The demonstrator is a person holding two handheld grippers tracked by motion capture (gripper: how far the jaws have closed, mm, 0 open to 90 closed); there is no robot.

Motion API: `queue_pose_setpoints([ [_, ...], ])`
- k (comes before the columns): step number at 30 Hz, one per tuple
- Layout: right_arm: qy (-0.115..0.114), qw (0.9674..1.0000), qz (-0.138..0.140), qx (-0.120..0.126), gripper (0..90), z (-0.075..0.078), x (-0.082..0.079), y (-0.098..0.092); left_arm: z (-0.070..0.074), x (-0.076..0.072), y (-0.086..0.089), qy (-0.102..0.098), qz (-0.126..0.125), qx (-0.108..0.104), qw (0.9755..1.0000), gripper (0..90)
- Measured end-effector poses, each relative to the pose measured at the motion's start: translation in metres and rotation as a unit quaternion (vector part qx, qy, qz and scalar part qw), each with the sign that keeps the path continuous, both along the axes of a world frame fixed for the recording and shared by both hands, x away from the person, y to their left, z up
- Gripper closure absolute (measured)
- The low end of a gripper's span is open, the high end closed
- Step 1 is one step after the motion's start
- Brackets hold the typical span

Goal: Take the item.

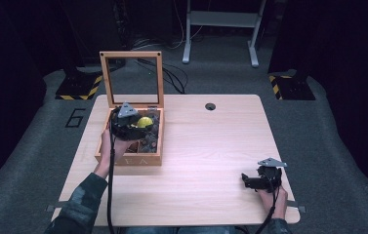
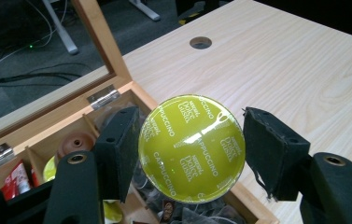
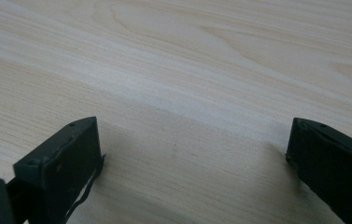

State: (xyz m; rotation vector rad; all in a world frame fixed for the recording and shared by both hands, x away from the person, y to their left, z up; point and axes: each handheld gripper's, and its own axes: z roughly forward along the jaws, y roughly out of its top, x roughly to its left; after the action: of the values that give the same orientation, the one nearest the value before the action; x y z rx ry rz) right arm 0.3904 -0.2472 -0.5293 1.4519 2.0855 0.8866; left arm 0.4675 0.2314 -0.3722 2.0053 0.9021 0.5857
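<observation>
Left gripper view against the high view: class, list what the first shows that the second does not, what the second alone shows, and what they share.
Left gripper view alone: the word CAPPUCCINO printed on the round yellow-green foil-topped coffee capsule, the silver metal hinges, and a red packet in a box compartment.

High view alone: the right claw low over the table, the person's sleeved forearms, and the grey floor.

Both: the capsule between the left claw jaws over the open wooden box, its glass lid upright, and the light wooden table with its round hole.

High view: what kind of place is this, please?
Probably a recording lab or studio: a lone wooden table stands on grey carpet, with hazard-striped stand bases and loose cables behind it, in dark surroundings.
</observation>
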Motion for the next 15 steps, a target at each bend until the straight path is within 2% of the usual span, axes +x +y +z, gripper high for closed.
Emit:
queue_pose_setpoints([
  [1,0.000,1.0000,0.000,0.000,2.4,0.000,0.000,0.000,0.000,-0.001,-0.006,-0.004,-0.003,-0.001,1.0000,38.1],
  [15,0.000,1.0000,0.000,0.000,2.4,0.000,0.000,0.000,-0.001,0.001,-0.031,-0.002,-0.026,0.004,0.9996,38.1],
])
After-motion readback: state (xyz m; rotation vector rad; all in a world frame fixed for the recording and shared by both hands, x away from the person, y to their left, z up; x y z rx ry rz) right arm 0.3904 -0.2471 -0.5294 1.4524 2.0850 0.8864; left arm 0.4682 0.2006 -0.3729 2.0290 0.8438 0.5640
